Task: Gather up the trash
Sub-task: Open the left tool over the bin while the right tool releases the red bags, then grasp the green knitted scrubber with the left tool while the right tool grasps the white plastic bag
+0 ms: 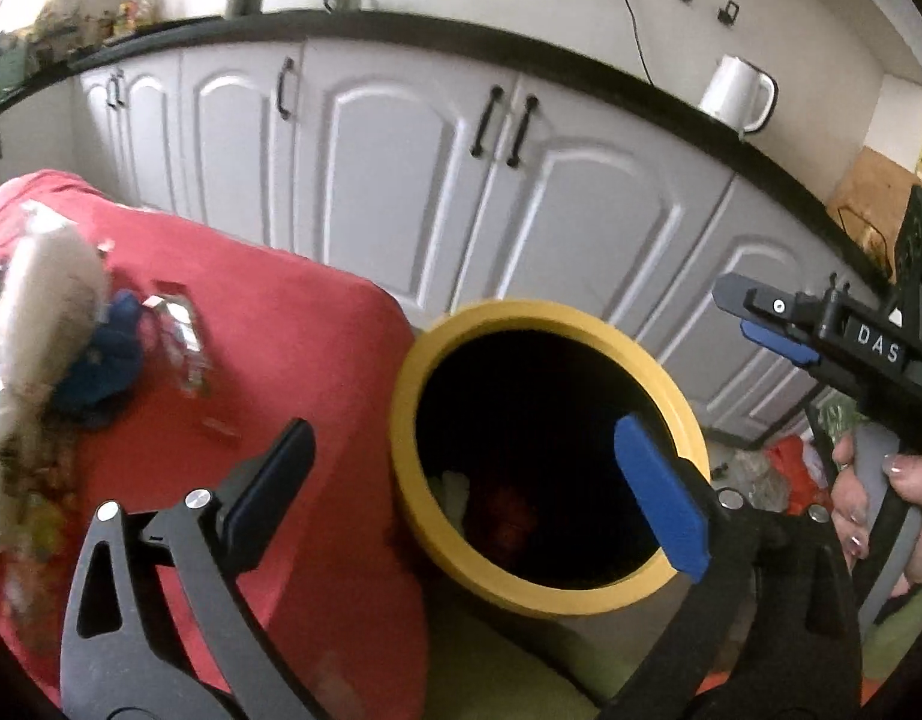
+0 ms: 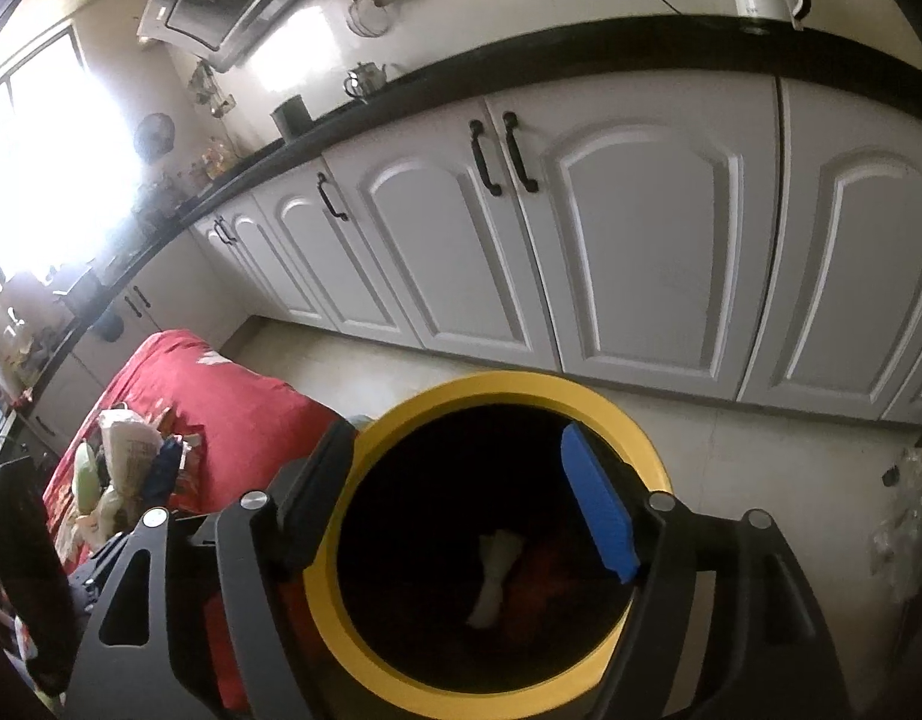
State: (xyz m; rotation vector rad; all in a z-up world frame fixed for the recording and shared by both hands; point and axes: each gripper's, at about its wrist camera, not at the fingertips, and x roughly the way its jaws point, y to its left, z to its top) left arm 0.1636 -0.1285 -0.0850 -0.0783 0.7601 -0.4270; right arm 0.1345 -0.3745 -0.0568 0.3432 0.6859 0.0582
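Note:
A yellow-rimmed trash bin (image 1: pixel 404 420) stands beside a table with a red cloth (image 1: pixel 293 324). My left gripper (image 1: pixel 466 486) is open and empty, over the bin's left rim. My right gripper (image 2: pixel 461 480) is open and empty, right above the bin's (image 2: pixel 329 612) mouth; it also shows in the left wrist view (image 1: pixel 760 324) at the right. Inside the bin lie a white crumpled piece (image 2: pixel 493 576) and something reddish. A pile of trash lies on the cloth: paper wads (image 1: pixel 47 294), a blue wrapper (image 1: pixel 104 360) and a clear wrapper (image 1: pixel 182 336).
White kitchen cabinets (image 1: pixel 401 180) under a black counter (image 1: pixel 437 39) run behind the bin. A white kettle (image 1: pixel 739 93) stands on the counter. Bags lie on the floor at the right (image 1: pixel 784 474). A dark upright object (image 2: pixel 23 570) stands at the left of the right wrist view.

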